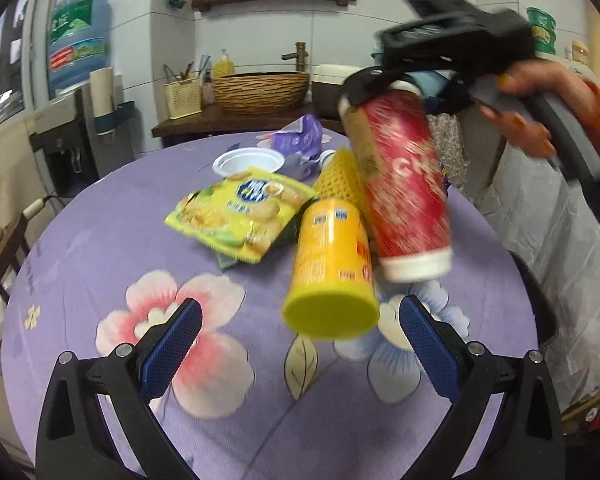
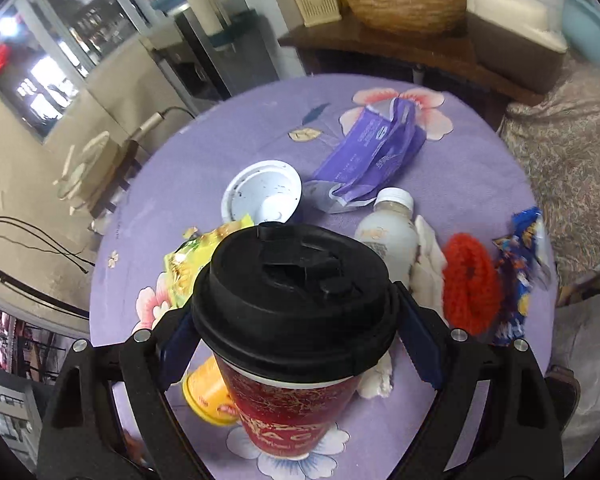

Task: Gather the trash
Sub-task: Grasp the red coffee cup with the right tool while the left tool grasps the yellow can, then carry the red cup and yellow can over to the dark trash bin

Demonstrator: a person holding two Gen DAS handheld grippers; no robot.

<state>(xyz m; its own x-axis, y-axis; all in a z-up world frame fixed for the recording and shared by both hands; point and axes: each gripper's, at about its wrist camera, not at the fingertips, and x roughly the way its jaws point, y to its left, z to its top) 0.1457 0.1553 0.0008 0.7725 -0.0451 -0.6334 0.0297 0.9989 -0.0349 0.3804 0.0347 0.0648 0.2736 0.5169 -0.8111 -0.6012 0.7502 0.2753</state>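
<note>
A red paper cup point(image 1: 404, 184) with a black lid point(image 2: 292, 300) hangs tilted above the table, and my right gripper point(image 2: 296, 320) is shut on it just under the lid. In the left wrist view a person's hand point(image 1: 540, 100) holds that right gripper point(image 1: 380, 84). My left gripper point(image 1: 300, 308) stands open low over the purple floral tablecloth point(image 1: 100, 240). A yellow can point(image 1: 332, 256) lies on its side just beyond its fingertips, untouched. A yellow snack bag point(image 1: 240, 212), a white plastic lid point(image 1: 246, 162), a purple bag point(image 1: 300, 138) and a yellow foam mesh sleeve point(image 1: 340, 176) lie behind the can.
The right wrist view shows a white bottle point(image 2: 388, 236), crumpled tissue point(image 2: 428, 264), an orange knitted piece point(image 2: 466, 284) and a blue wrapper point(image 2: 520, 272) at the table's right side. A wooden counter with a woven basin point(image 2: 404, 4) stands behind the table. A chair point(image 2: 96, 168) stands at the left.
</note>
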